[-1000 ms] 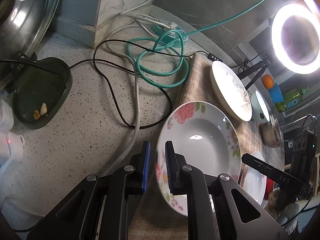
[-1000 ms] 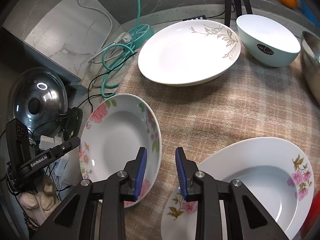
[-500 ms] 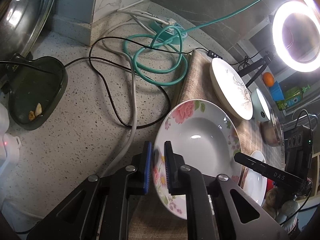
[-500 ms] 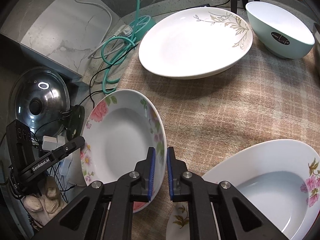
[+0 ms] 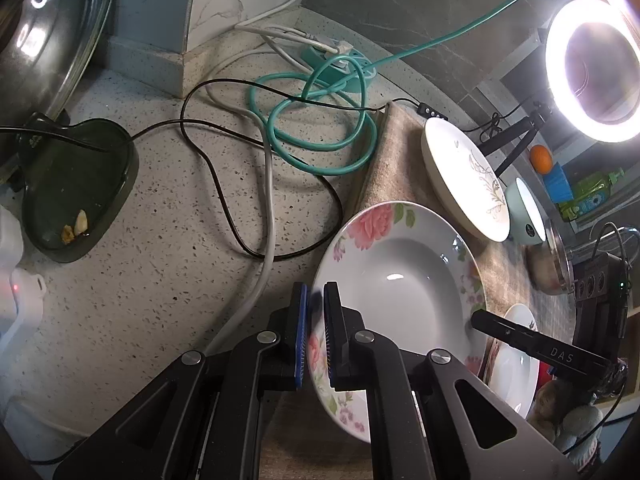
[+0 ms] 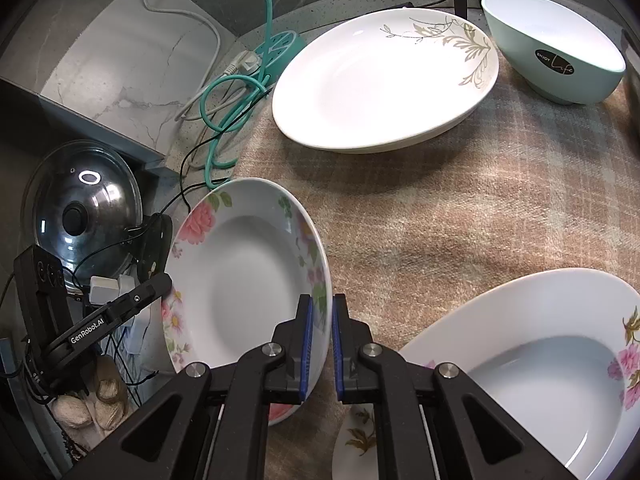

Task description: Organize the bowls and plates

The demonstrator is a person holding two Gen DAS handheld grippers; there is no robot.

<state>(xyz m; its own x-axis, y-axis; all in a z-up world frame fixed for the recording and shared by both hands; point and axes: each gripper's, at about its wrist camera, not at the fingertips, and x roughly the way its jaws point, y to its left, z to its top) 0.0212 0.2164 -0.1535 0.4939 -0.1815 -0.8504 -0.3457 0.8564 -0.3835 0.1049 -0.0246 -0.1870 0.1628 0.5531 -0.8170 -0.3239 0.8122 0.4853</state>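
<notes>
Both your left gripper (image 5: pixel 315 334) and right gripper (image 6: pixel 319 346) have jaws clenched on the rose plate (image 6: pixel 244 280); next, lift level onto the matching plate (image 6: pixel 540 368).

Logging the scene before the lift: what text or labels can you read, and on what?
"ENJOY Life": dark round label on the mint bowl.
"GenRobot.AI": black bar of the left gripper.
"DAS": black bar of the right gripper.
Green bottle label: too blurred to read.
</notes>
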